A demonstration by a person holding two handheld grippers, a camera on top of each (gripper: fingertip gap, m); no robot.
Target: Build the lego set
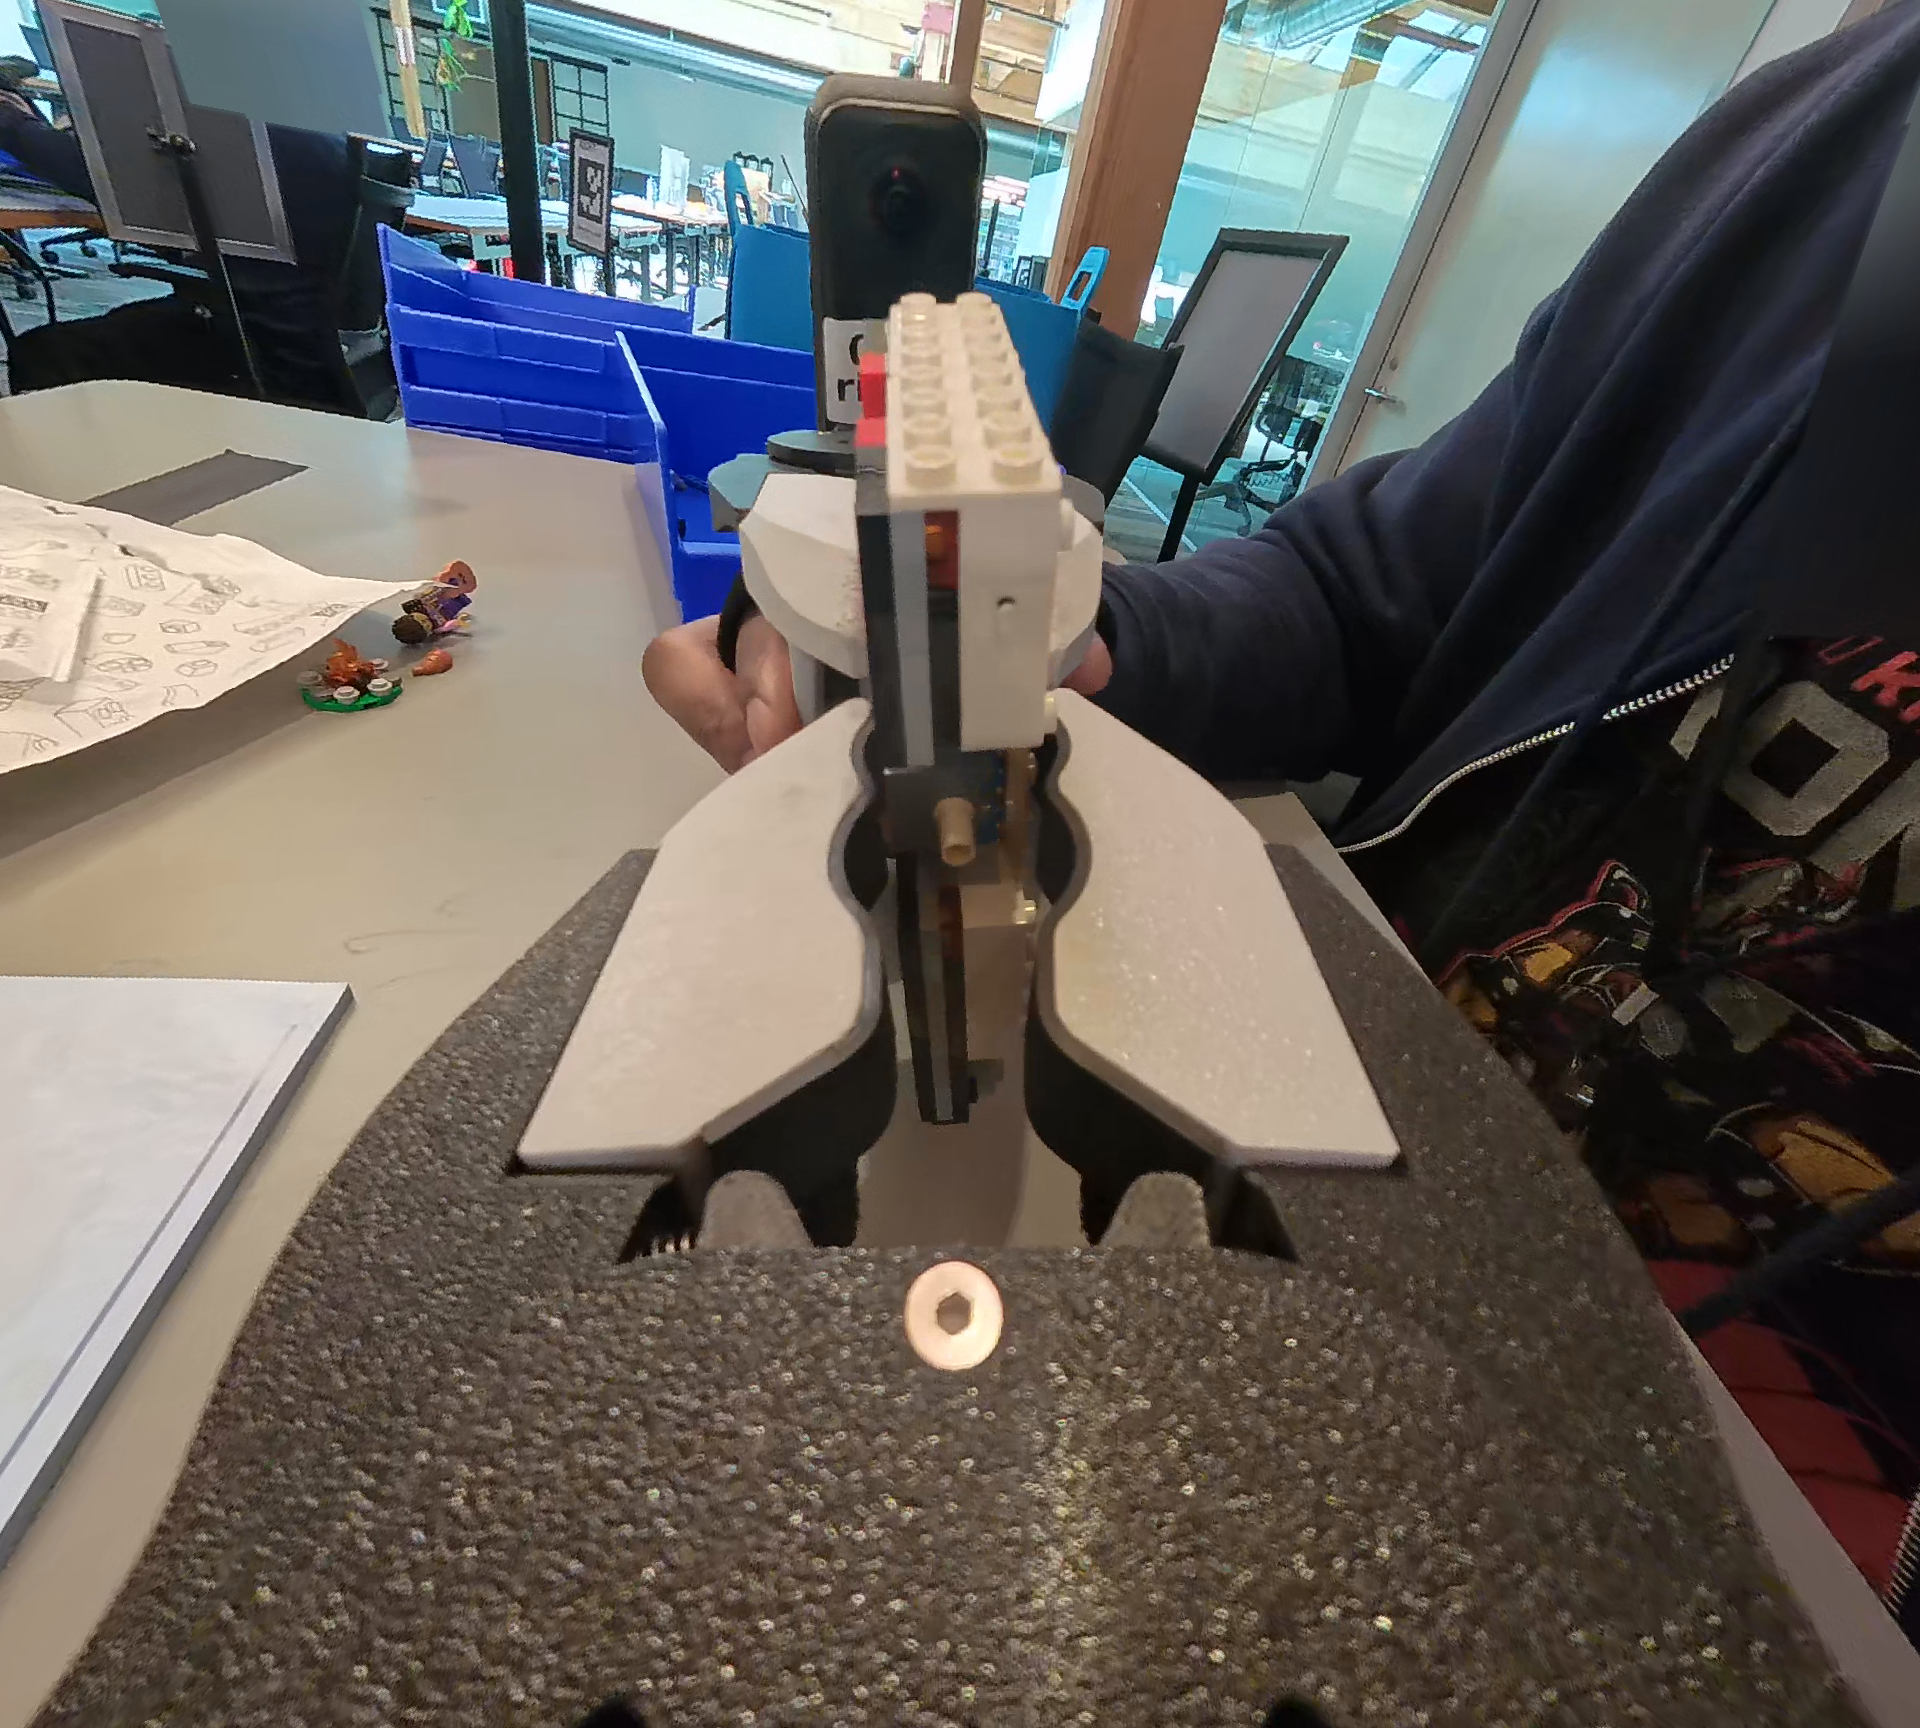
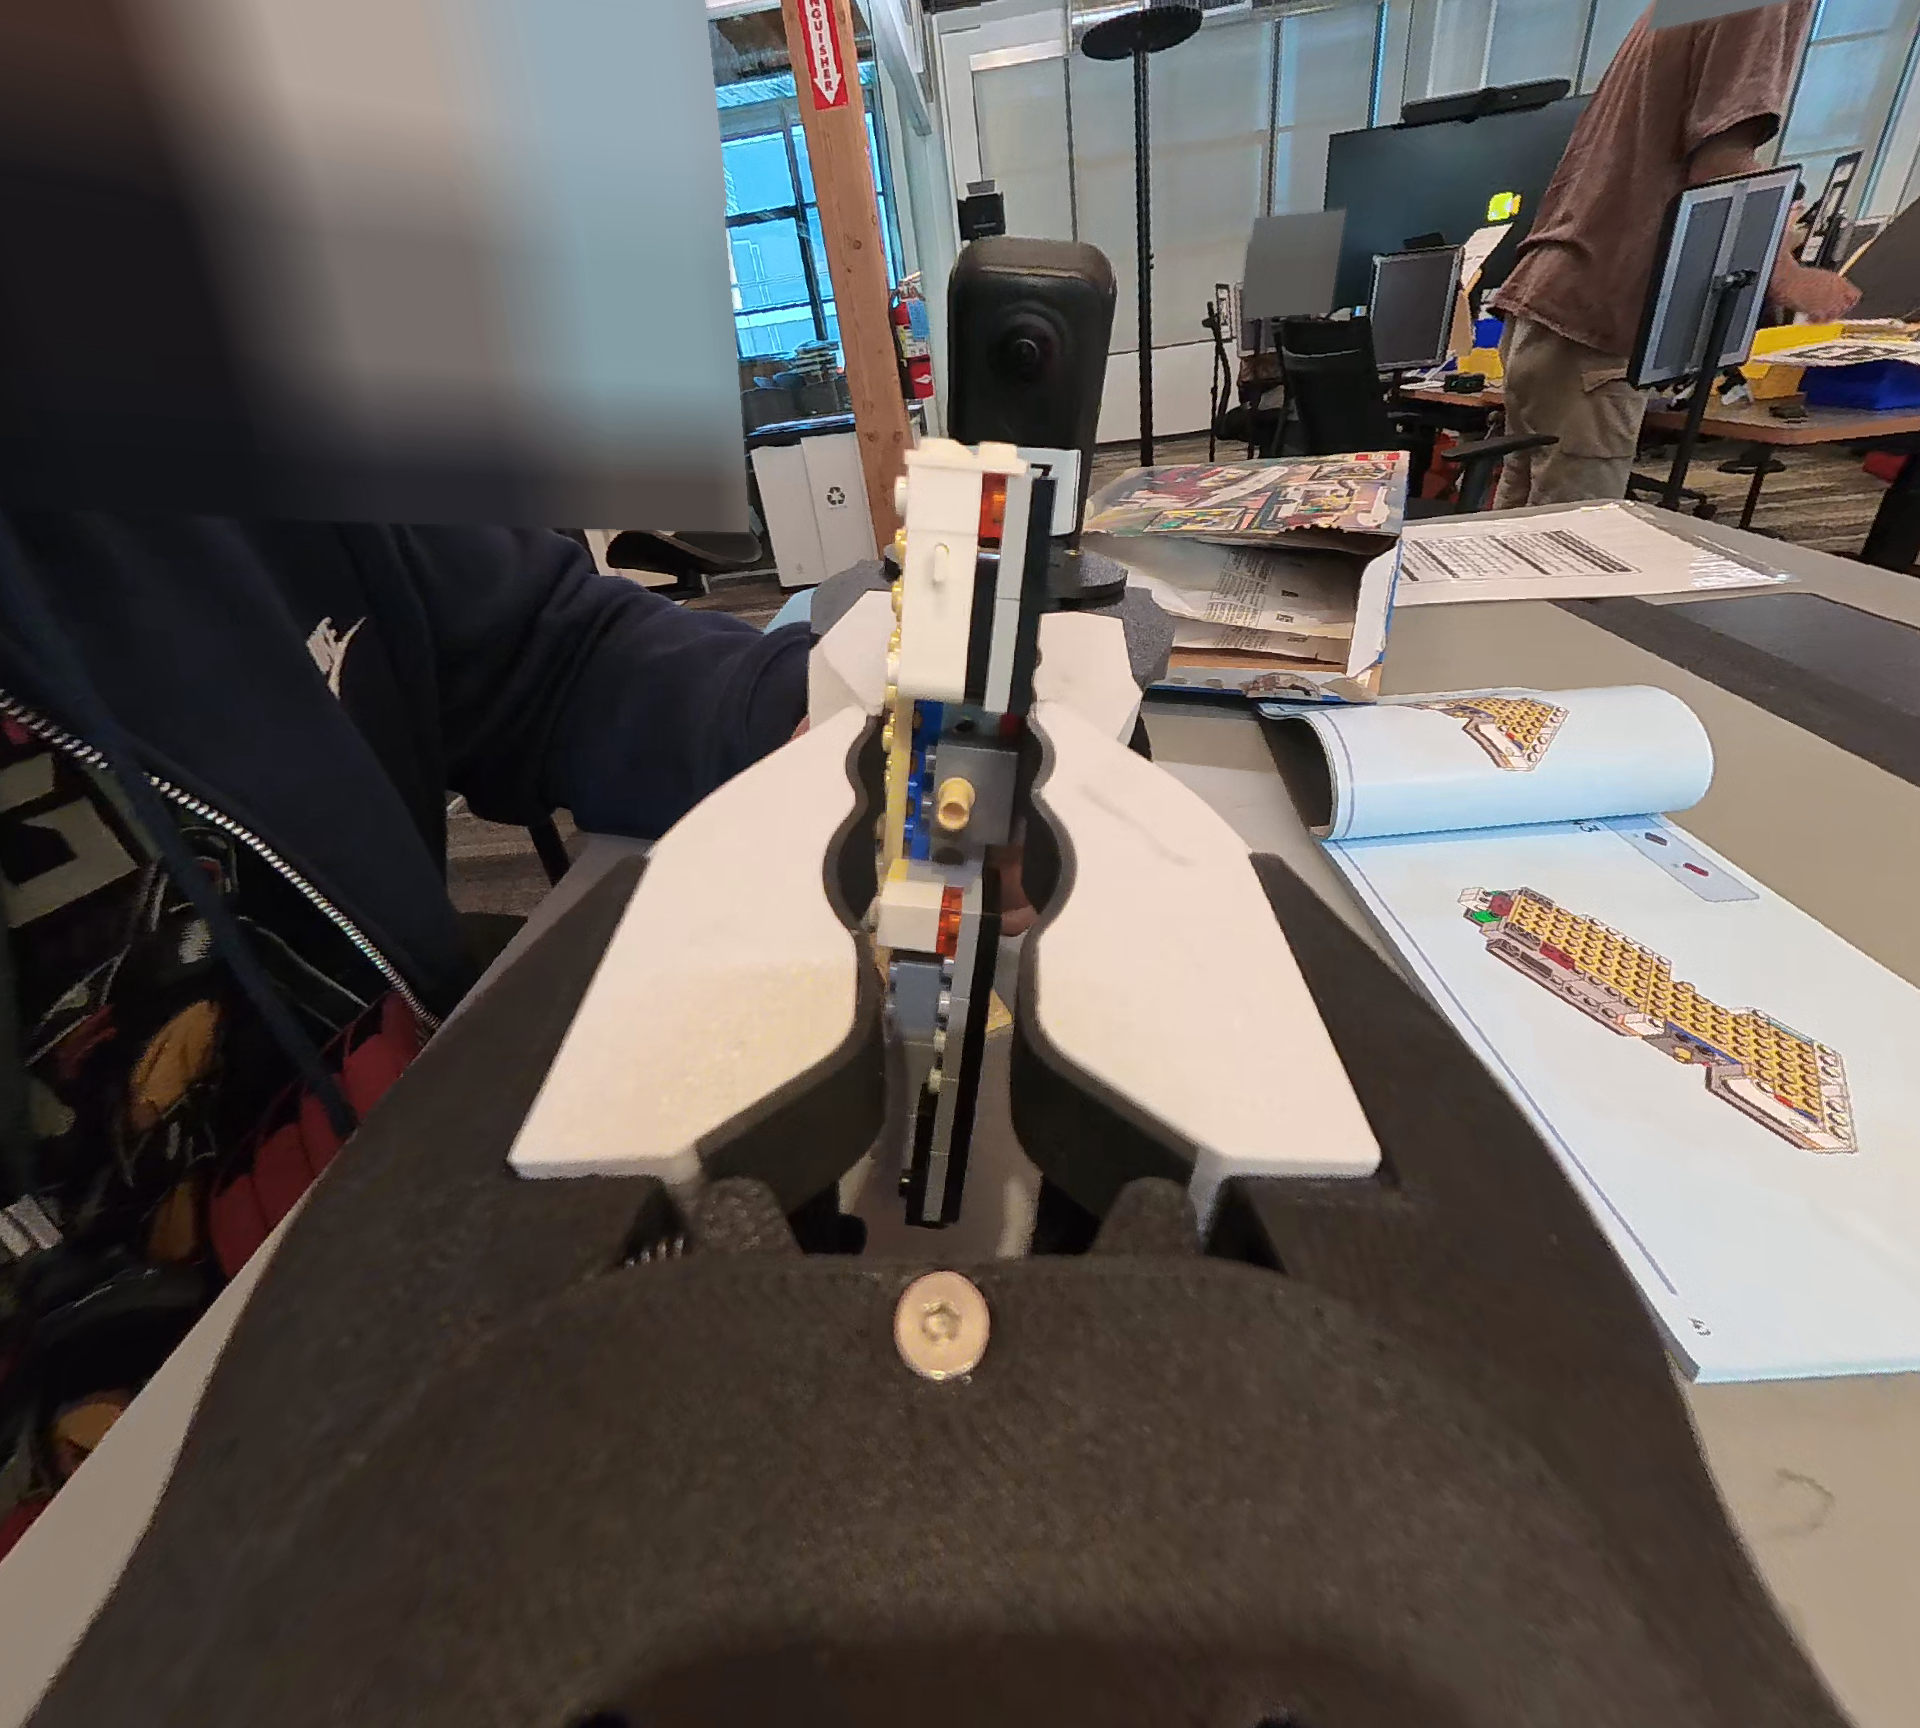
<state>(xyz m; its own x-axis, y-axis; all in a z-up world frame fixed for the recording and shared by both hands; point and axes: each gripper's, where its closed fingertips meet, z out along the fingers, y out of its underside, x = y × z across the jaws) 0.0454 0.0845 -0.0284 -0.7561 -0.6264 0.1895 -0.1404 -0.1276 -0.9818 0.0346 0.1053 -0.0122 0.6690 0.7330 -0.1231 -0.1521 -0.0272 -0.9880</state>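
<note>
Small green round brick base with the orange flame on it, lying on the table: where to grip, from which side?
Judging by its pose, come from above and pinch the green round base across its flat rim, fingers low by the table. The orange flame piece looks irregular and easy to pop off, so avoid it.

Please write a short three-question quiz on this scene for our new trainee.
1. True or false: both tools grip the same toy brick model.
2. In the left wrist view, what stands on the table just behind the right tool? A) blue bins B) a red bucket C) a green crate
3. Fill in: the open instruction booklet on the table shows a long ____ brick build.

Key:
1. True; the left tool and the right tool clamp it from opposite ends.
2. A, blue bins.
3. Yellow.
</note>
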